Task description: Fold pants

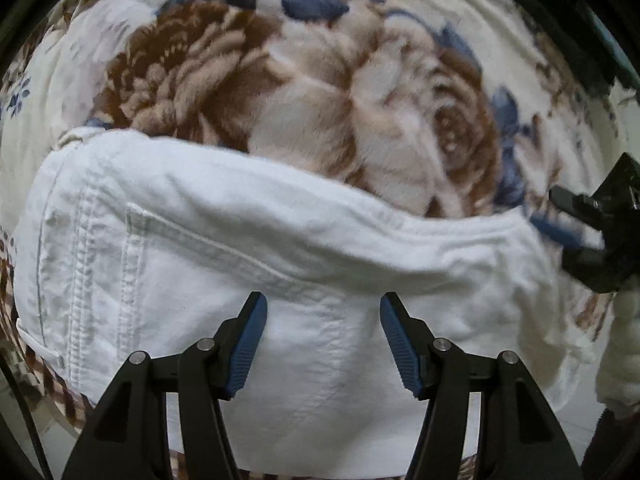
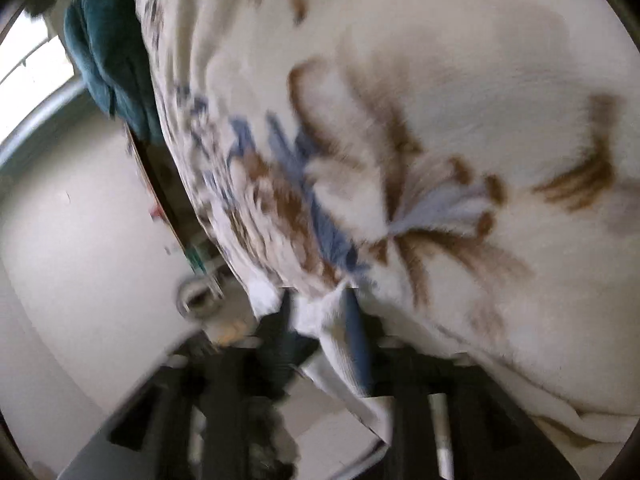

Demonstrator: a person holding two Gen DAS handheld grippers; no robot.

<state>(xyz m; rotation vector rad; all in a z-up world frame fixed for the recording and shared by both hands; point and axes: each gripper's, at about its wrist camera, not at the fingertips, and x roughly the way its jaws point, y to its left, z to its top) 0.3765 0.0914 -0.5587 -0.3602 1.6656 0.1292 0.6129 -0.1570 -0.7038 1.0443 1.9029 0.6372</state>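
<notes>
While the white pants [image 1: 248, 264] lie in a long band across the near edge of the floral blanket [image 1: 320, 92], the left gripper [image 1: 323, 336] hangs over their near part with its jaws wide apart and nothing between the blue pads [image 1: 248, 344]; the cloth under it shows a stitched seam and what looks like a pocket edge toward the left end. At the right end of the band the right gripper [image 1: 576, 224] reaches in from the blanket's right edge; its own view is badly smeared, yet a fold of white cloth [image 2: 340, 344] stands up between its fingers, so I judge the jaws clamped on the pants' end, though the blur leaves some doubt.

The step in hand appears to be bringing one end over the other; to do it well, the left gripper should come down and take both layers at the near hem, close to the corner and not mid-panel, so the cloth does not sag between the two holds; both ends should then rise together and travel level, keeping the band taut enough that the fold line falls straight across; the plush blanket may drag at the fabric, so a clear lift beats a slide; seams should be laid edge on edge before release.

No brand, label or writing can be read on the pants, the blanket or either tool; beyond the blanket's far corner a dark teal cloth [image 2: 108, 52] shows, unmarked as well.
</notes>
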